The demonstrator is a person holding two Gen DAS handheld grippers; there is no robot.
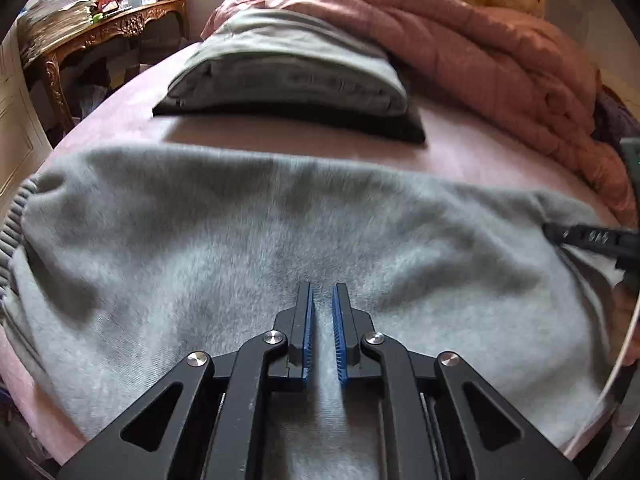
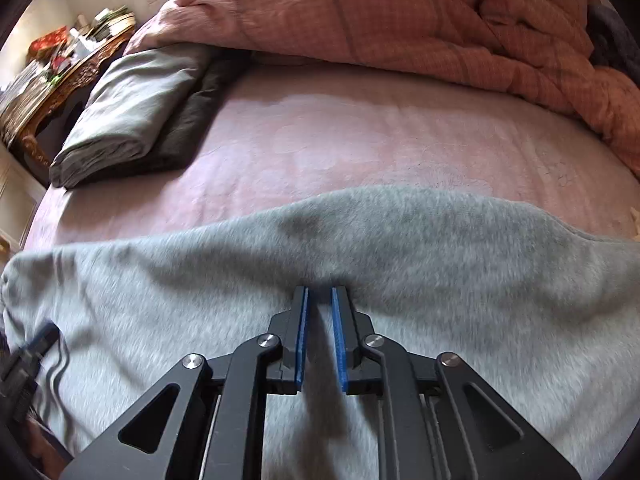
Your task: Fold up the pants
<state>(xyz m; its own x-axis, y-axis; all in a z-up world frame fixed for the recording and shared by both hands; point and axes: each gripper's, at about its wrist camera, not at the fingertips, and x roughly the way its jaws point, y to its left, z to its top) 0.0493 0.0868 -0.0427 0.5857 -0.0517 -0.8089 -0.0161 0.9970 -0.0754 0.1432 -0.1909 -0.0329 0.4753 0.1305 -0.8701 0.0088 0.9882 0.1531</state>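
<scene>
Grey fleece pants (image 1: pixel 200 240) lie spread across the pink bed sheet (image 1: pixel 460 148), with their ribbed waistband at the left edge of the left wrist view. My left gripper (image 1: pixel 322 292) points down into the cloth, its blue pads nearly together with a ridge of the grey fabric pinched between them. The right wrist view shows the same pants (image 2: pixel 440 248). There my right gripper (image 2: pixel 320 294) is likewise shut on a raised fold near the far edge. Each gripper also appears in the other's view: the right gripper (image 1: pixel 592 238) at the right border, the left gripper (image 2: pixel 28 356) at the lower left.
A folded stack of grey and dark clothes (image 1: pixel 288 68) (image 2: pixel 132 108) lies further back on the bed. A bunched pink comforter (image 1: pixel 480 60) (image 2: pixel 400 12) fills the far side. A carved wooden table (image 1: pixel 100 28) piled with papers stands left of the bed.
</scene>
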